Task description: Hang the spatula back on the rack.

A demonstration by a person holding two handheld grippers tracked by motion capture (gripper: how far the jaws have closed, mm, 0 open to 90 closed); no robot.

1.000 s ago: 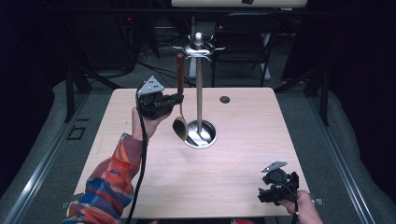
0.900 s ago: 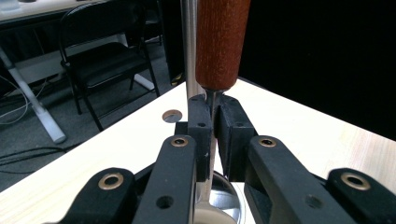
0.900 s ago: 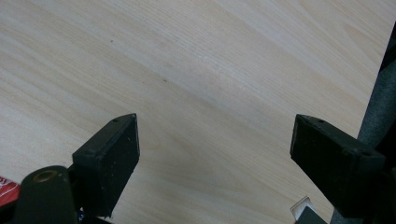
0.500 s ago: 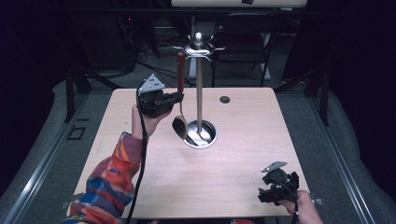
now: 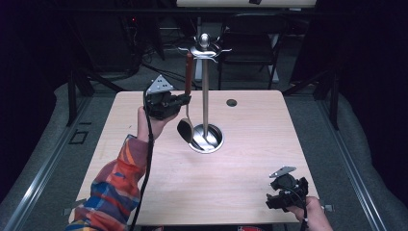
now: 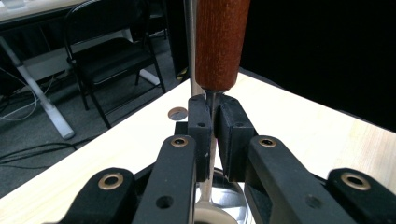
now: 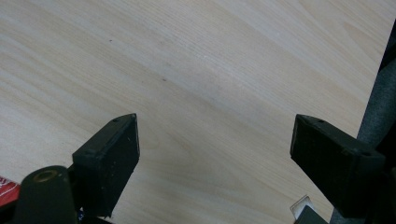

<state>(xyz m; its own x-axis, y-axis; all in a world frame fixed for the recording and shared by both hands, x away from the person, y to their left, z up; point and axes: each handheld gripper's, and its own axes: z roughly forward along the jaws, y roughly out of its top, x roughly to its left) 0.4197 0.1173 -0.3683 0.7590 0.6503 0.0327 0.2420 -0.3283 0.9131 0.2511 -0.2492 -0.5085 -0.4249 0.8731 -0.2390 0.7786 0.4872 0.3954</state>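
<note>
Ladle held at the utensil stand

The left gripper (image 5: 179, 101) clamps the ladle (image 5: 187, 111) by its metal neck just below the wooden handle, beside the stand (image 5: 205, 91), its top by the hooks, likely for hanging. The right gripper (image 5: 288, 188), jaws wide and empty, rests near the table (image 5: 144, 192) edge. Nothing has visibly moved since a second ago.
</note>
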